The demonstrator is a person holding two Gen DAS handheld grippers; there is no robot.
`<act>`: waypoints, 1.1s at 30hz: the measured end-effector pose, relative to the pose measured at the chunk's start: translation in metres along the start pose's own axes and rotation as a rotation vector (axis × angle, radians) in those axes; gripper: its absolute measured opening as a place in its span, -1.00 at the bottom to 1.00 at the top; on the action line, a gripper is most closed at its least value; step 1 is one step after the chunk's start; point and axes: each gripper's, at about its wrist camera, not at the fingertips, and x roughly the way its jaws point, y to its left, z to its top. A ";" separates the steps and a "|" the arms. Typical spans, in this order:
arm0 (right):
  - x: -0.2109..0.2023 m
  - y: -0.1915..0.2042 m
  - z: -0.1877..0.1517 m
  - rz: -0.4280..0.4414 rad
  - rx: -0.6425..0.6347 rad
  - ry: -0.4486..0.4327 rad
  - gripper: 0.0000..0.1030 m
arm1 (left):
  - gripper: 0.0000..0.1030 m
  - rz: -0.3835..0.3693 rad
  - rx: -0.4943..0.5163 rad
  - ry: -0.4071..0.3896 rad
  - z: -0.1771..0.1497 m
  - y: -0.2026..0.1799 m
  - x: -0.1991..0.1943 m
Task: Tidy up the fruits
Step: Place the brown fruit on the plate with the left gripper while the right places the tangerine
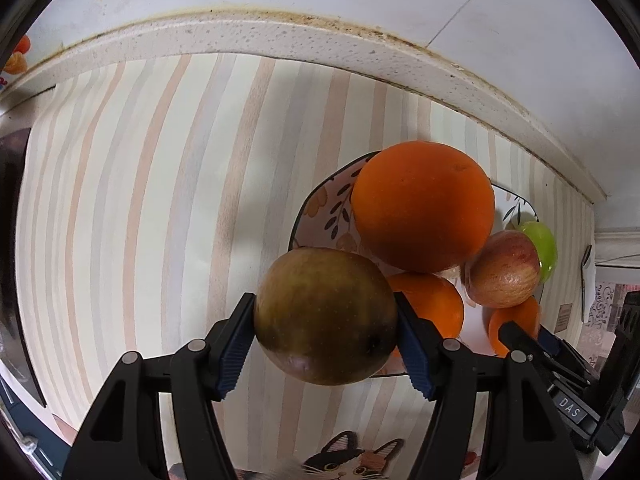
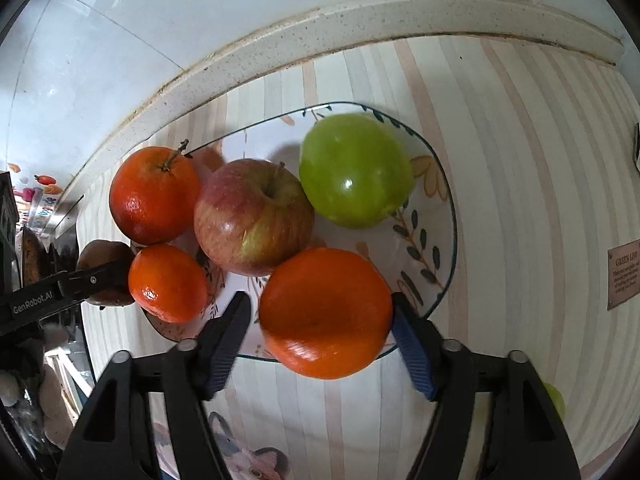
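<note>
My left gripper (image 1: 326,332) is shut on a brownish-green pear (image 1: 325,314) and holds it beside the left rim of a floral plate (image 2: 436,240). The plate holds two oranges (image 2: 155,194) (image 2: 167,282), a red apple (image 2: 253,216) and a green apple (image 2: 355,170). My right gripper (image 2: 320,330) straddles a large orange (image 2: 325,312) at the plate's near edge. Its right pad touches the orange and a small gap shows at the left pad. In the left wrist view the plate (image 1: 320,208) shows behind the pear with a big orange (image 1: 423,205).
A striped mat (image 1: 160,200) covers the counter. A speckled stone ledge (image 1: 280,36) and white wall tiles run along the back. Dark clutter sits at the left edge of the right wrist view (image 2: 28,272). A small green fruit (image 2: 554,398) lies near my right gripper.
</note>
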 end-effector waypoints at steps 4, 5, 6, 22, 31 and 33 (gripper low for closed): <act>-0.007 0.001 0.001 0.002 0.002 -0.008 0.76 | 0.39 -0.037 0.011 0.011 0.001 -0.001 0.000; -0.008 0.002 0.001 -0.004 -0.001 -0.010 0.78 | 0.45 -0.039 0.017 0.010 0.001 -0.002 0.000; -0.009 0.003 0.001 -0.014 -0.003 -0.012 0.78 | 0.48 -0.031 0.023 0.008 0.000 -0.003 -0.001; -0.065 0.024 -0.038 -0.117 -0.074 -0.125 0.79 | 0.60 0.126 0.109 -0.189 -0.063 -0.025 -0.060; -0.127 0.042 -0.095 -0.142 -0.131 -0.238 0.79 | 0.60 0.136 0.145 -0.310 -0.115 -0.041 -0.110; -0.140 0.045 -0.106 -0.145 -0.140 -0.271 0.79 | 0.60 0.137 0.151 -0.337 -0.126 -0.042 -0.122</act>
